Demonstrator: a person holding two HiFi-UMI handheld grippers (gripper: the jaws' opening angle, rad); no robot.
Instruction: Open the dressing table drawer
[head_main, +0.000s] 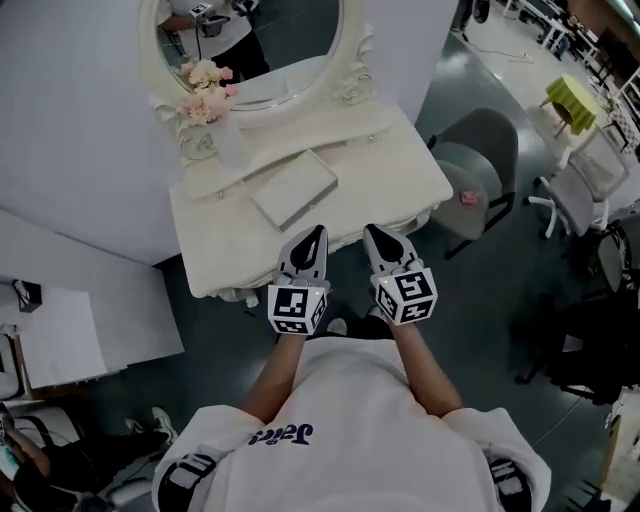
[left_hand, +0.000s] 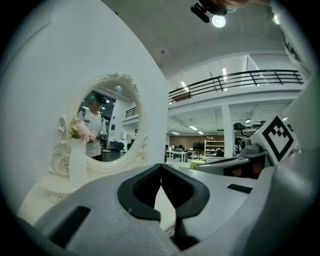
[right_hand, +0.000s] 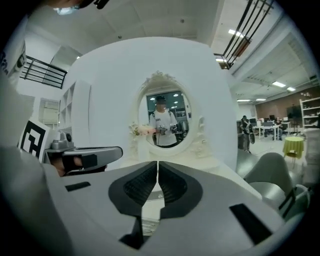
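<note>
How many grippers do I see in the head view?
2: left gripper and right gripper, side by side at the front edge of the dressing table. None seems hidden.

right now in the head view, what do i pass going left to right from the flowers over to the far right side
vase of flowers → left gripper → right gripper → grey chair → yellow-green table

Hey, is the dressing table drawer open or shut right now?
Shut, as far as shows: in the head view nothing juts out beyond the front edge of the dressing table.
</note>
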